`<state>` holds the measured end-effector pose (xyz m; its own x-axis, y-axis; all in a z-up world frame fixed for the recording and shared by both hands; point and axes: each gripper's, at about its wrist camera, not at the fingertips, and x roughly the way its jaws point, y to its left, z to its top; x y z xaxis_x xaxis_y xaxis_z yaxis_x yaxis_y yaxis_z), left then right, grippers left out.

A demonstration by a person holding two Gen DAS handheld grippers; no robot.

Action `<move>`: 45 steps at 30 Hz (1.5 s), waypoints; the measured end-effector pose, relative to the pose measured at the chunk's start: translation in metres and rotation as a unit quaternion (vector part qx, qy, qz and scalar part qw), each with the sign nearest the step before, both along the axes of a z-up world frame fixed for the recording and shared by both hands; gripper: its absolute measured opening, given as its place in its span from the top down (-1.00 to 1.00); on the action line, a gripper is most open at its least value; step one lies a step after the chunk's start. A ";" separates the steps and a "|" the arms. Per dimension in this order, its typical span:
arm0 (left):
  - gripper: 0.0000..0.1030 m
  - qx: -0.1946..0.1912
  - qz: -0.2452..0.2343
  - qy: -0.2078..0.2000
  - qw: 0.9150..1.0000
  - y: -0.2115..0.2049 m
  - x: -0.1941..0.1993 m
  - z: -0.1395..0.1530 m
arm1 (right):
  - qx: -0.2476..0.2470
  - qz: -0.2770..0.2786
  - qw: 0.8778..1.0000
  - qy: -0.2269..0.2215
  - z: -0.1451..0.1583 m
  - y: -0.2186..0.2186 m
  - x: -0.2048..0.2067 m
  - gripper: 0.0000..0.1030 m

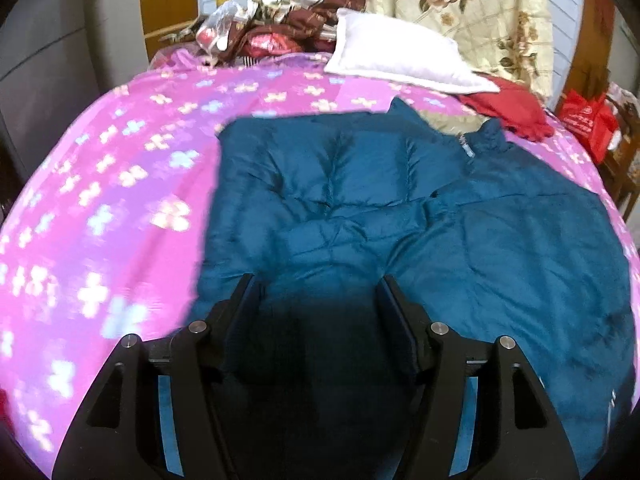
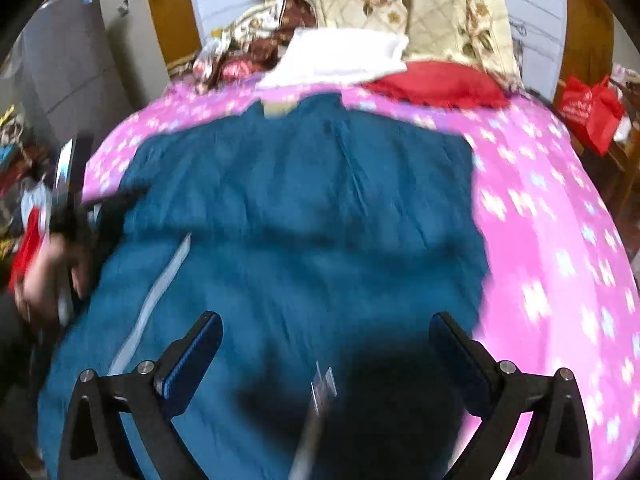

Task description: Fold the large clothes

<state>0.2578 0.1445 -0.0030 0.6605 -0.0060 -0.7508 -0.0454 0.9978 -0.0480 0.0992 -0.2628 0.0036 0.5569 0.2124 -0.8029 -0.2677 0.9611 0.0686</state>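
jacket (image 1: 360,200) — a teal padded one — lies spread on the pink flowered bedsheet (image 1: 120,200), collar at the far end near a white pillow (image 1: 400,52). my left gripper (image 1: 316,284) and right gripper (image 2: 326,324) hover above its near part, fingers apart, holding nothing.

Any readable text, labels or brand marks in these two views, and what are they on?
None can be read.
Red bag: pale print, too blurred.
Teal jacket: small tag near the collar, too small.
White tag on the jacket: motion-blurred, nothing legible.
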 end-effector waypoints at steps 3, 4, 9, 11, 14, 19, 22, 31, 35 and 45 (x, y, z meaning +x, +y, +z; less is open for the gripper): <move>-0.30 0.020 -0.033 0.002 0.999 0.011 -0.040 0.020 | 0.033 0.026 0.999 0.018 -0.017 -0.013 -0.051 -0.99; -0.37 0.022 -0.045 0.008 0.999 0.013 -0.053 0.021 | 0.042 0.036 0.998 0.021 -0.023 -0.012 -0.062 -0.99; -0.37 0.033 -0.100 0.079 0.991 0.023 -0.129 -0.011 | -0.002 0.064 0.998 0.024 -0.071 0.004 -0.099 -1.00; -0.37 0.061 -0.095 0.111 0.987 0.023 -0.146 -0.037 | -0.016 0.065 0.998 0.004 -0.074 0.008 -0.104 -1.00; -0.41 0.060 -0.099 0.085 0.990 0.025 -0.160 -0.041 | -0.006 0.057 0.998 0.005 -0.075 0.006 -0.105 -1.00; -0.41 0.002 -0.078 0.070 0.994 0.058 -0.187 -0.023 | 0.053 0.015 0.998 0.014 -0.047 -0.021 -0.112 -0.94; -0.41 0.012 -0.061 0.058 0.996 0.082 -0.214 -0.016 | 0.059 -0.045 0.997 -0.016 -0.035 -0.058 -0.138 -0.94; -0.41 0.001 -0.004 0.055 0.998 0.145 -0.297 -0.028 | 0.176 -0.044 0.983 -0.001 -0.070 -0.090 -0.188 -0.93; -0.41 0.005 0.000 0.054 0.999 0.144 -0.315 -0.037 | 0.167 -0.039 0.985 -0.016 -0.074 -0.074 -0.200 -0.93; -0.41 -0.071 0.063 0.033 0.995 0.162 -0.332 -0.041 | 0.200 -0.067 0.977 -0.020 -0.077 -0.079 -0.209 -0.64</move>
